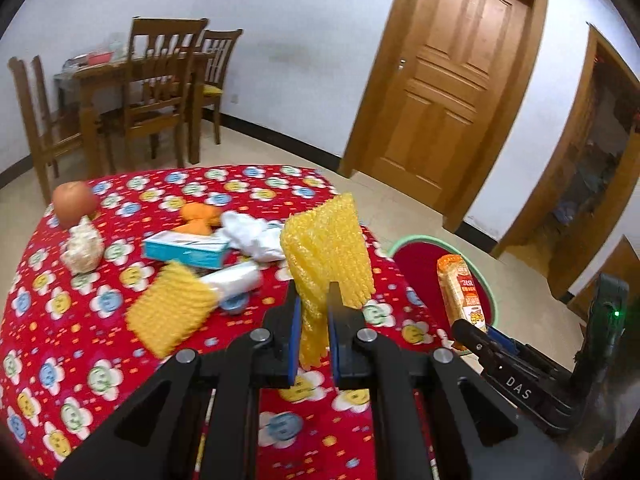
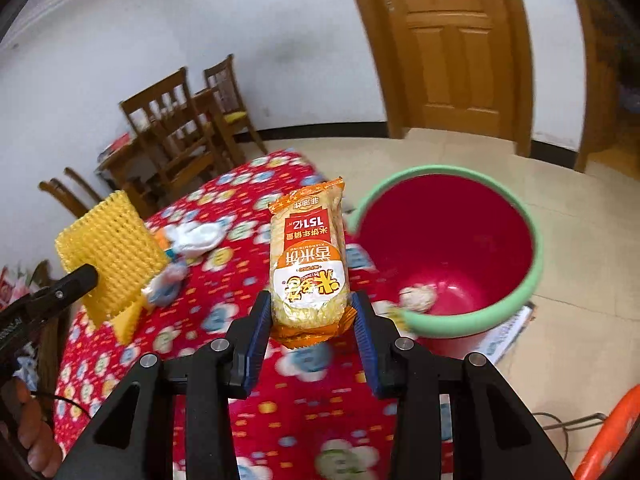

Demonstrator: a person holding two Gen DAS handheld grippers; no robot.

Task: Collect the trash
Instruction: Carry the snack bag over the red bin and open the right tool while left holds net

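Left hand-held gripper (image 1: 313,300) clamps a yellow foam net (image 1: 326,256) upright above the table (image 1: 60,360). Right hand-held gripper (image 2: 310,312) clamps a snack packet (image 2: 308,258) beside the red bin (image 2: 536,280).

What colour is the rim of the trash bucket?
Light green, around a red bucket. It shows best in the right wrist view.

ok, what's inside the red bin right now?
In the right wrist view the red bin holds one crumpled whitish wad on its floor, by the near wall. The near green rim hides the floor strip directly below it, so anything lying there can't be seen.
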